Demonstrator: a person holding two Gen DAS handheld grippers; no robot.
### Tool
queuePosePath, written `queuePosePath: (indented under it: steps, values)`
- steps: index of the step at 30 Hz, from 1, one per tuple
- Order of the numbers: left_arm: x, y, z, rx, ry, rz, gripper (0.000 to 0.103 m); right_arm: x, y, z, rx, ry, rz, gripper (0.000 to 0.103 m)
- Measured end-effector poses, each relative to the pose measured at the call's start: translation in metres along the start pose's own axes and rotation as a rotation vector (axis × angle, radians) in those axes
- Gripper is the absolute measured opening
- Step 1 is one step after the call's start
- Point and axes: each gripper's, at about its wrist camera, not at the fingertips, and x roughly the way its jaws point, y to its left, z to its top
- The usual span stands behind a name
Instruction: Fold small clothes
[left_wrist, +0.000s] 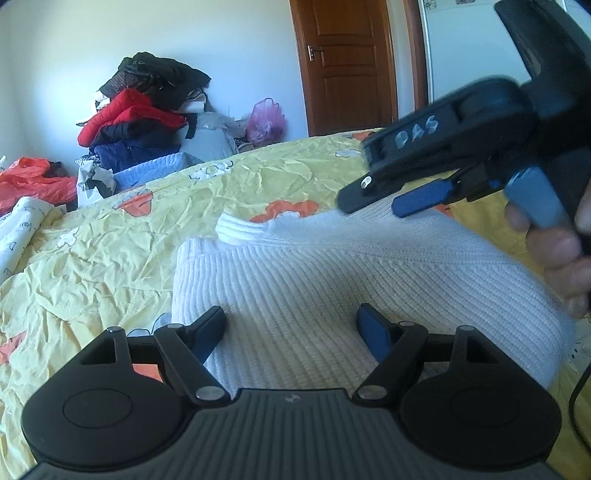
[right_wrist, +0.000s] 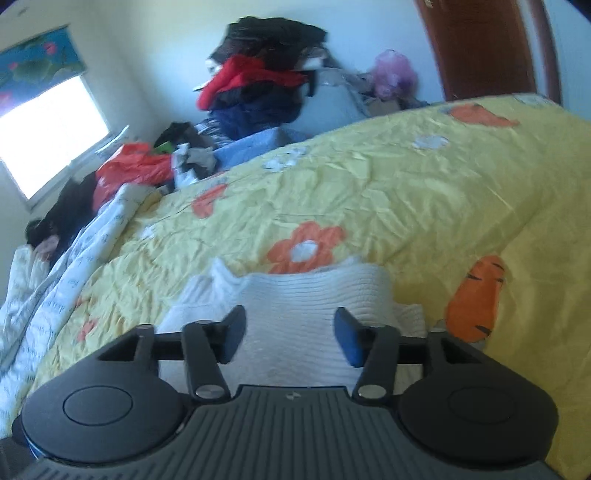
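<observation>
A white ribbed knit garment (left_wrist: 332, 280) lies folded on the yellow flowered bedspread (left_wrist: 110, 251), a ribbed cuff sticking up at its far edge. My left gripper (left_wrist: 291, 332) is open just above the garment's near part, its jaws wide apart and empty. My right gripper (right_wrist: 290, 336) is open over the same white garment (right_wrist: 306, 295), empty. In the left wrist view the right gripper (left_wrist: 384, 201) hangs over the garment's far right edge, held by a hand (left_wrist: 554, 254).
A tall pile of red, black and blue clothes (left_wrist: 144, 114) stands beyond the bed's far side, with a pink bag (left_wrist: 266, 118) and a wooden door (left_wrist: 343, 62). A white printed quilt (right_wrist: 55, 280) lies along the bed's left. A window (right_wrist: 48, 136) is at left.
</observation>
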Motion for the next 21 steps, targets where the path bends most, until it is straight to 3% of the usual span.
queuePosePath:
  steps: [3, 5, 10, 12, 14, 16, 19, 21]
  values:
    - [0.001, 0.000, 0.000, -0.002, -0.002, -0.002, 0.078, 0.020, 0.000, -0.010, -0.065, 0.027, -0.044, 0.062]
    - [0.003, -0.001, 0.000, -0.003, -0.003, 0.006, 0.078, 0.031, -0.008, -0.021, -0.139, -0.032, -0.025, 0.061]
    - [-0.012, 0.004, -0.001, -0.035, -0.029, 0.003, 0.078, 0.030, 0.001, -0.014, -0.175, 0.000, -0.057, 0.061]
    - [-0.036, 0.013, -0.006, -0.103, -0.059, -0.023, 0.079, 0.009, 0.002, -0.013, -0.143, -0.006, -0.046, 0.064]
    - [-0.056, 0.027, -0.018, -0.183, -0.080, -0.050, 0.079, -0.026, -0.008, -0.020, -0.088, -0.053, 0.012, 0.076]
    - [-0.063, 0.042, -0.034, -0.291, -0.046, -0.043, 0.079, -0.051, -0.020, -0.030, -0.079, -0.074, 0.020, 0.084]
    - [-0.055, 0.058, -0.055, -0.473, 0.010, -0.096, 0.081, -0.067, -0.034, -0.050, -0.079, -0.036, -0.060, 0.084]
    - [-0.047, 0.058, -0.057, -0.537, 0.040, -0.130, 0.081, -0.063, -0.040, -0.063, -0.074, 0.013, -0.066, 0.080]
